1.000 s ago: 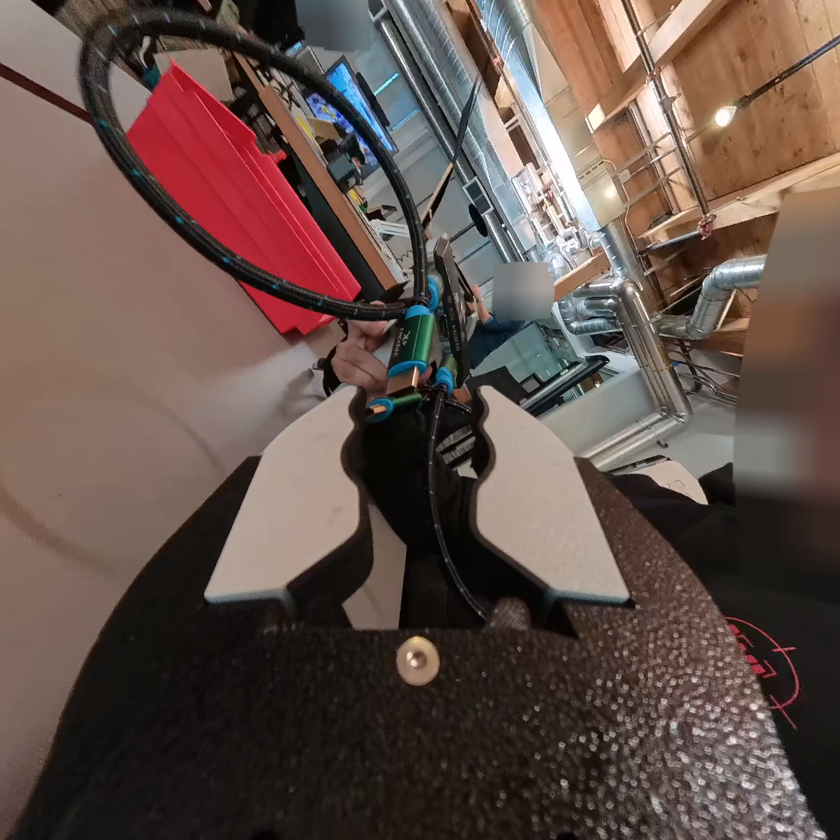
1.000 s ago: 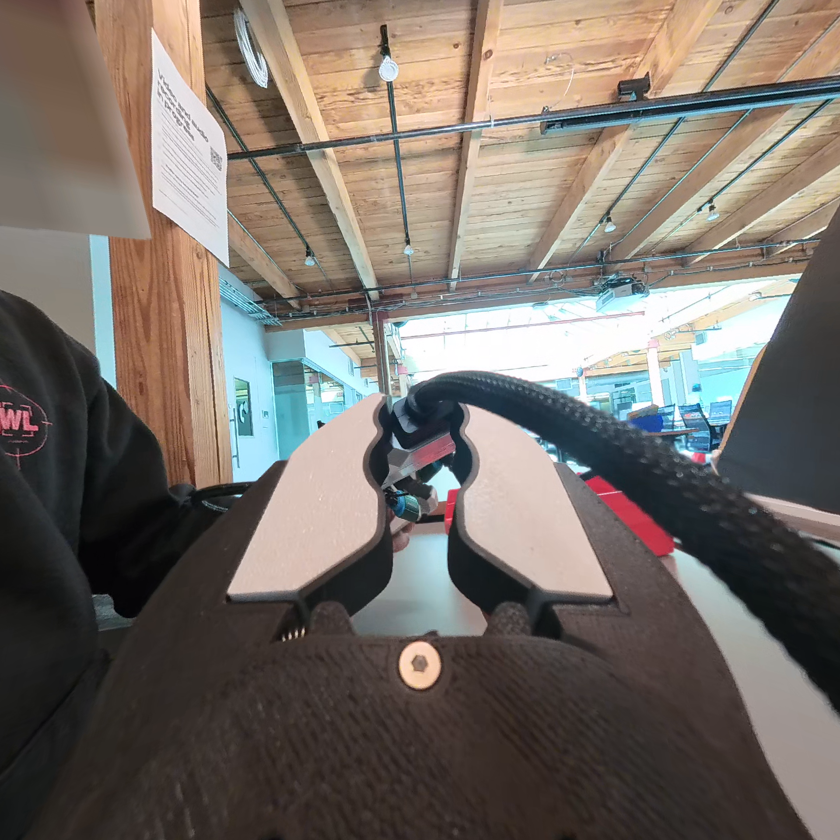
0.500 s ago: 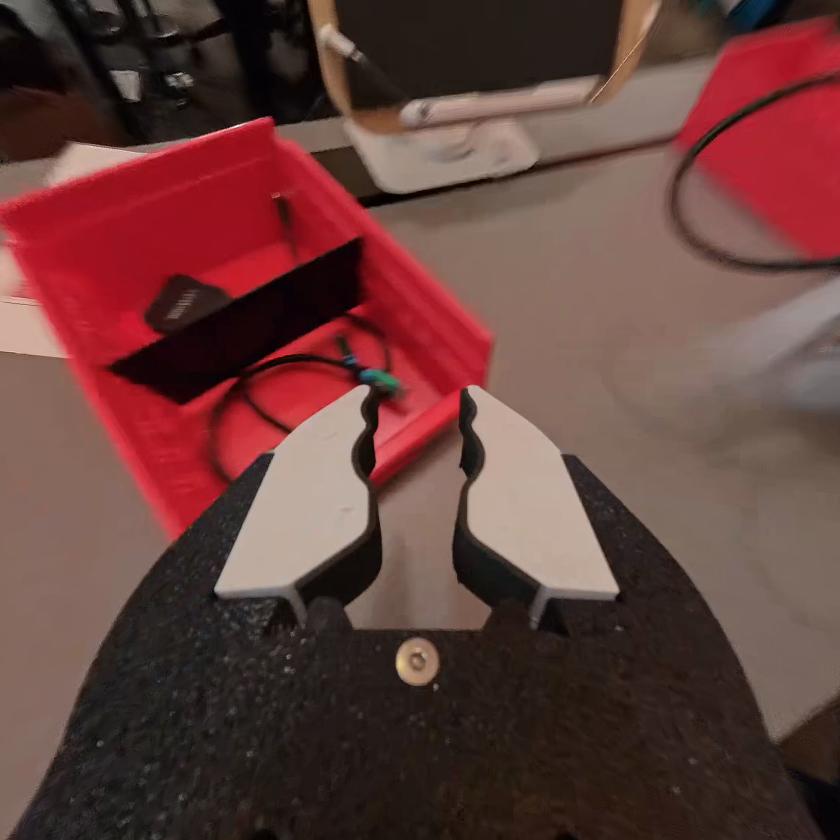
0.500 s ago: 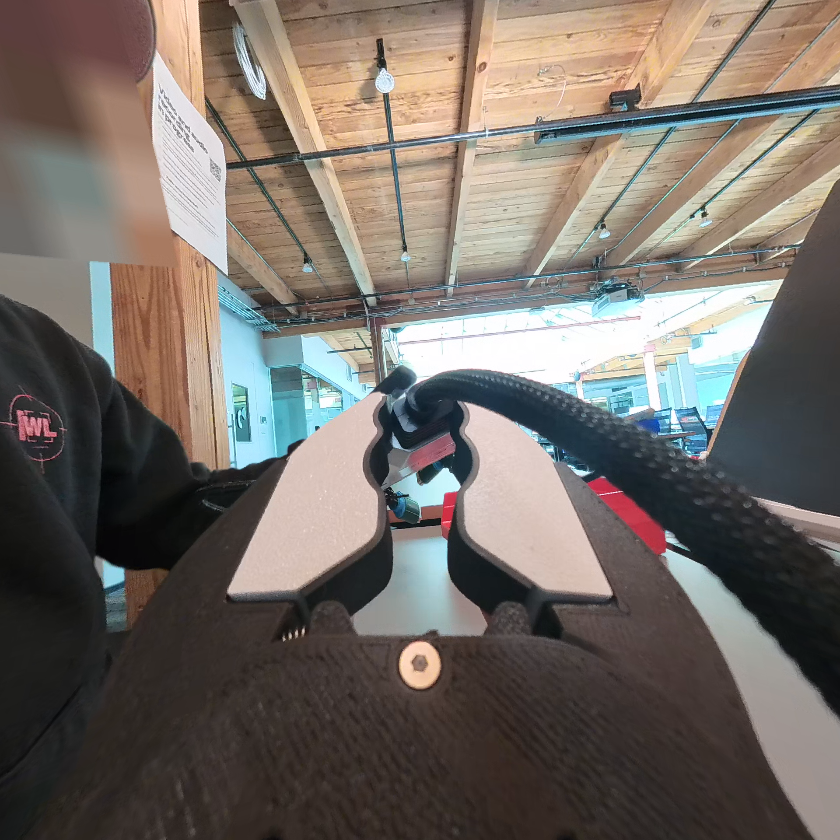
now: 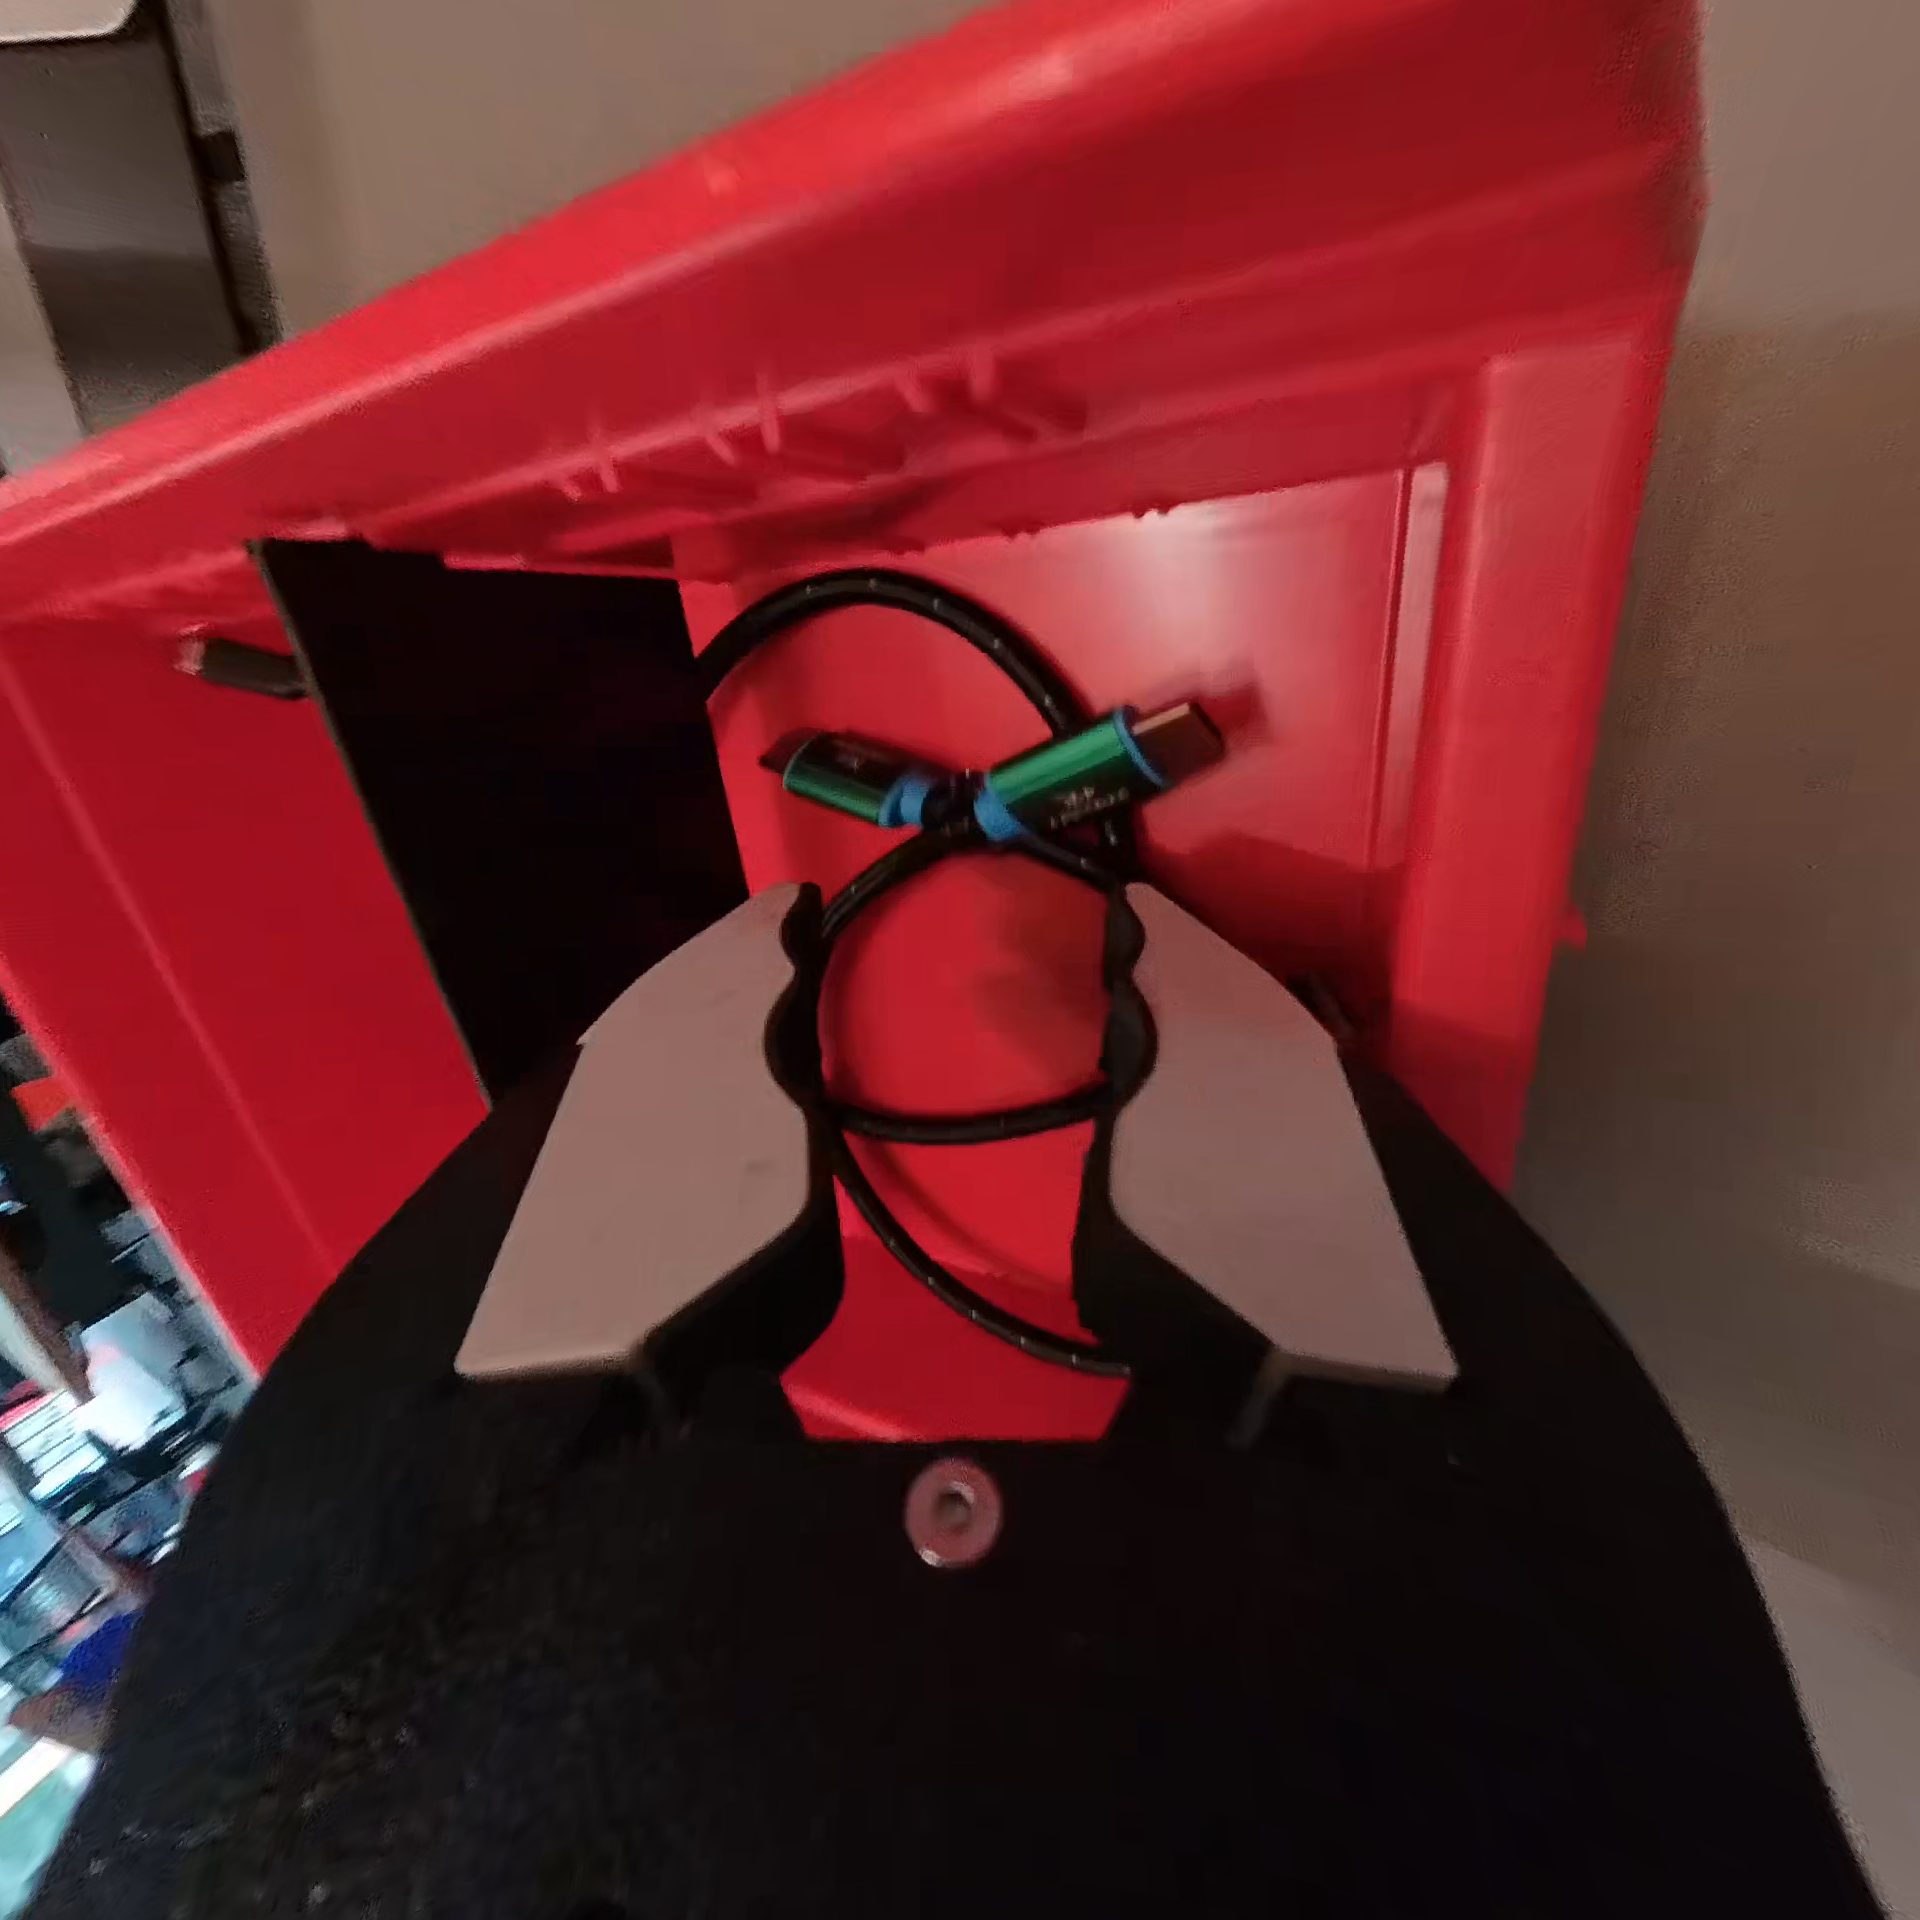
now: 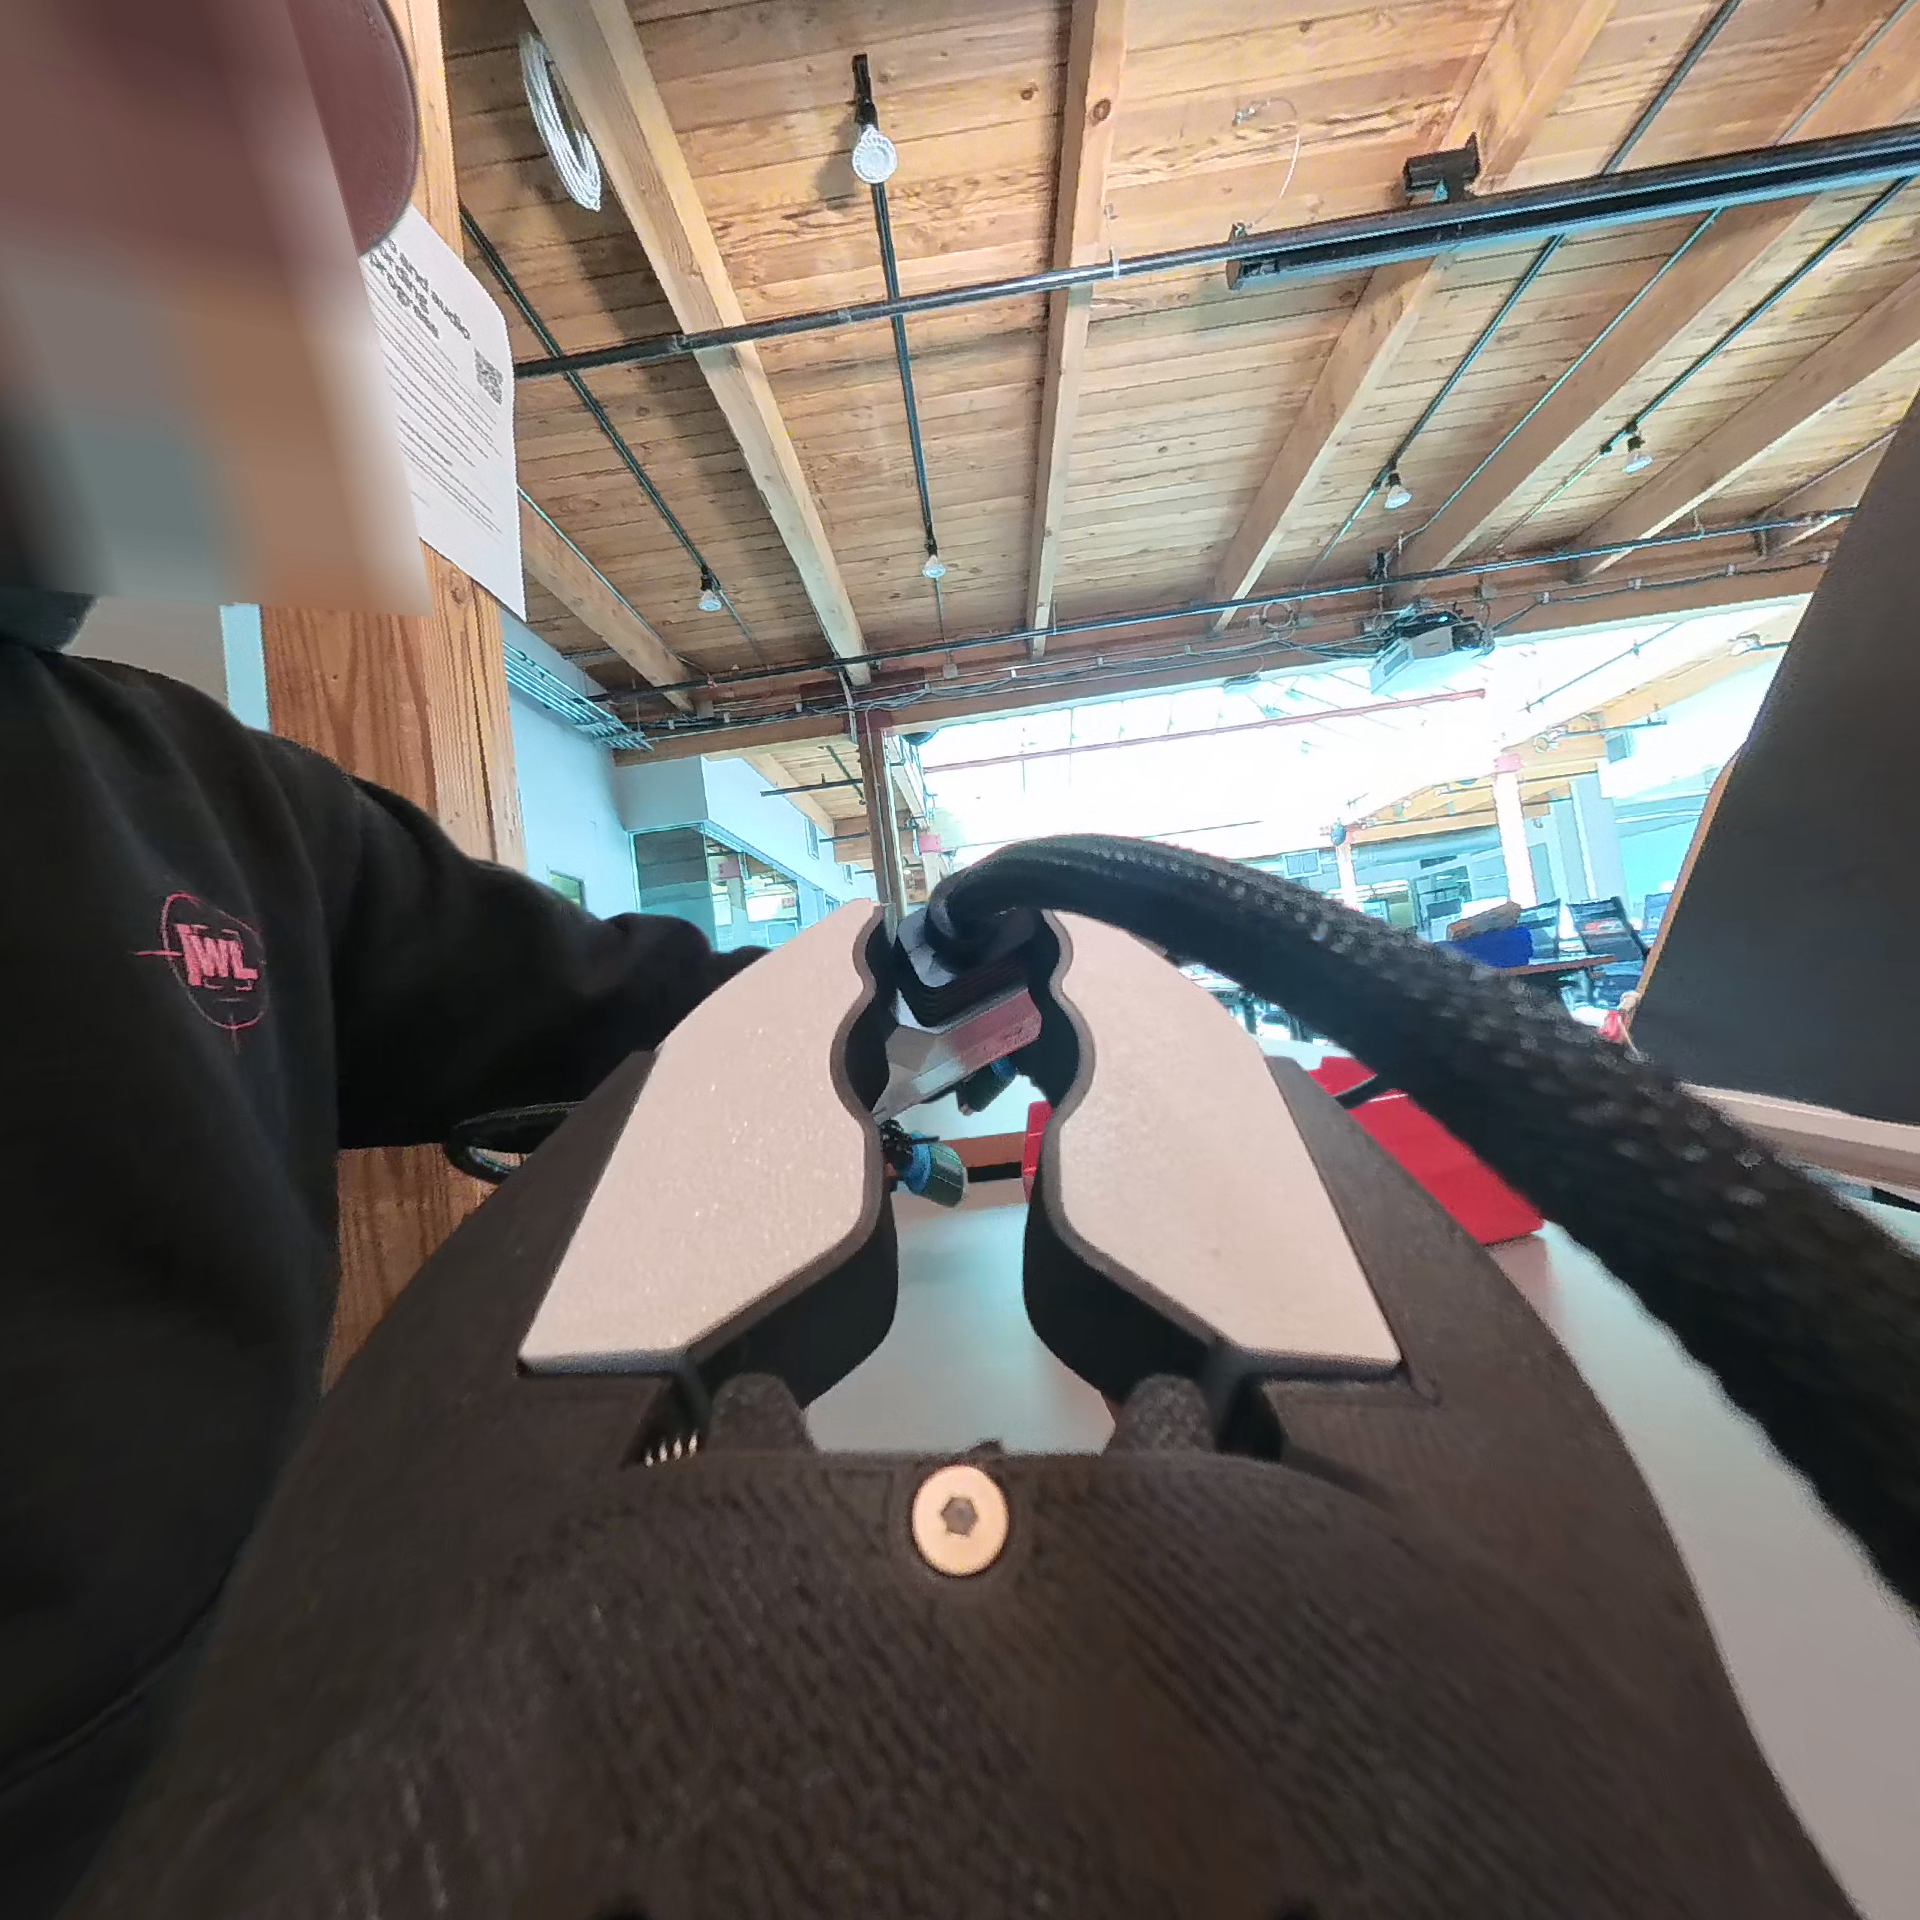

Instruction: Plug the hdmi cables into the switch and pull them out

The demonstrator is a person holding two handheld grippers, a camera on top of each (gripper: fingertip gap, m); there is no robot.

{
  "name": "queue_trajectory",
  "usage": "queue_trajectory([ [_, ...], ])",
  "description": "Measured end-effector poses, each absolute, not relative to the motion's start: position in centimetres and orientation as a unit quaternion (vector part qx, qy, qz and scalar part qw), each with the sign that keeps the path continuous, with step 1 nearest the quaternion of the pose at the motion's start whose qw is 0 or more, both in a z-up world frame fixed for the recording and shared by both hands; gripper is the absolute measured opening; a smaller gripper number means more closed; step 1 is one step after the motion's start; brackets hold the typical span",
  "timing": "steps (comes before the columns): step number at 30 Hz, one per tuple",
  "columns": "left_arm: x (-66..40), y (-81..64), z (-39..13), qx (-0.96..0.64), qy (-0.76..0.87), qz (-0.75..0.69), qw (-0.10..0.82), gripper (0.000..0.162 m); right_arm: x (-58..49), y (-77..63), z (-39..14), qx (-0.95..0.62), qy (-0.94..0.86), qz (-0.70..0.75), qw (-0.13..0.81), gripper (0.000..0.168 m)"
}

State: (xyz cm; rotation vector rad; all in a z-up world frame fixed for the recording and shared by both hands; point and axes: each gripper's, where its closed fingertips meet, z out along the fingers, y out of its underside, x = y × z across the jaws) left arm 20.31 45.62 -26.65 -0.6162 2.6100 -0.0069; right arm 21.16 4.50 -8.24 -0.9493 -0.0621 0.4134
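In the left wrist view, my left gripper (image 5: 961, 904) is open and empty, just above a red bin (image 5: 935, 260). In the bin lies a thin black HDMI cable (image 5: 935, 1132) in a coil, with two green plugs (image 5: 1081, 774) with blue collars crossed at its top. The coil shows between my fingers. In the right wrist view, my right gripper (image 6: 961, 935) points up towards the ceiling. It is shut on the silver and black plug (image 6: 966, 1023) of a thick braided black cable (image 6: 1403, 1018), which arcs off to the right.
A black divider (image 5: 520, 779) splits the bin; a dark plug (image 5: 239, 665) lies behind it. A grey table (image 5: 1714, 935) is to the right. In the right wrist view I see a person's dark sleeve (image 6: 416, 935), a small green plug (image 6: 935, 1169), a red bin (image 6: 1434, 1174) and a dark panel (image 6: 1818, 831).
My left gripper has swung from pointing up, with black and green cable parts between its fingers, down to the red bin, and now hangs close over the coil, opened wider. The right gripper has hardly moved.
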Motion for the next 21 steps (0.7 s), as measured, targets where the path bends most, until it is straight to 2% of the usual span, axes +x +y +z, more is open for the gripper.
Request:
queue_trajectory([
  [3,20.2,44.7,-27.9,-0.224,0.962,-0.018,0.153,0.042,21.3,4.7,-8.5,-0.454,-0.027,0.202,0.867,0.025],
  [5,19.9,44.6,-28.7,-0.223,0.968,-0.007,0.113,0.049,21.4,4.8,-8.6,-0.455,-0.025,0.207,0.866,0.025],
  [9,20.7,44.6,-28.7,-0.229,0.967,-0.011,0.112,0.035,21.4,4.8,-8.7,-0.459,-0.026,0.205,0.864,0.026],
  [12,21.3,44.7,-28.6,-0.224,0.963,-0.020,0.149,0.024,21.4,4.7,-8.8,-0.460,-0.026,0.202,0.864,0.025],
  [16,21.5,44.8,-28.0,-0.232,0.953,-0.018,0.191,0.022,21.7,4.3,-8.4,-0.448,-0.022,0.204,0.870,0.025],
  [21,21.5,43.9,-22.7,-0.248,0.929,-0.040,0.272,0.020,22.8,2.9,-7.9,-0.396,-0.001,0.237,0.887,0.025],
])
